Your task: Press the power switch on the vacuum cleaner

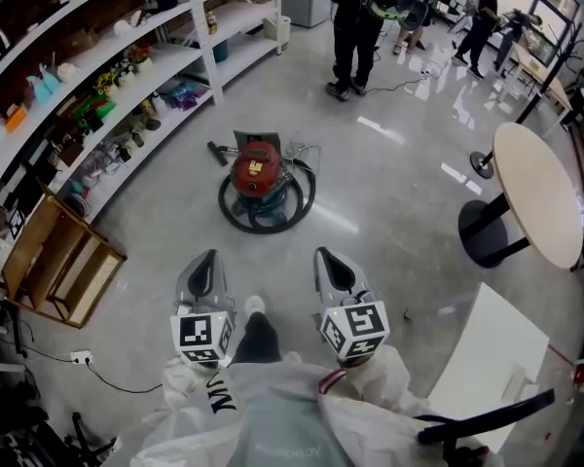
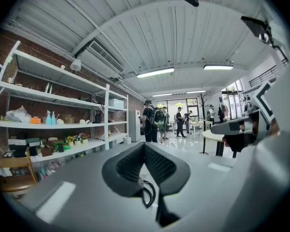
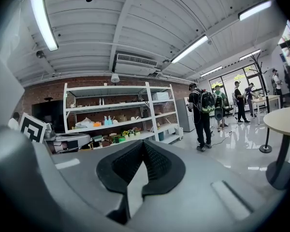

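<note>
This looks like an open lab or studio hall. White shelving [image 1: 175,58] stocked with household props lines a brick wall [image 3: 43,95]. The floor [image 1: 389,212] is polished concrete, lit by strip lights [image 3: 191,47].

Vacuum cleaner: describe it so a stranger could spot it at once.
Start at the long white shelving on the left, then look to the glossy grey floor beside it. The vacuum cleaner sits there: a squat canister with a red domed top, ringed by its coiled black hose.

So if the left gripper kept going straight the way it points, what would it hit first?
Probably nothing nearby: the left gripper points level, so it likely passes over the vacuum cleaner on the floor, toward the standing person. Depth is unclear.
</note>
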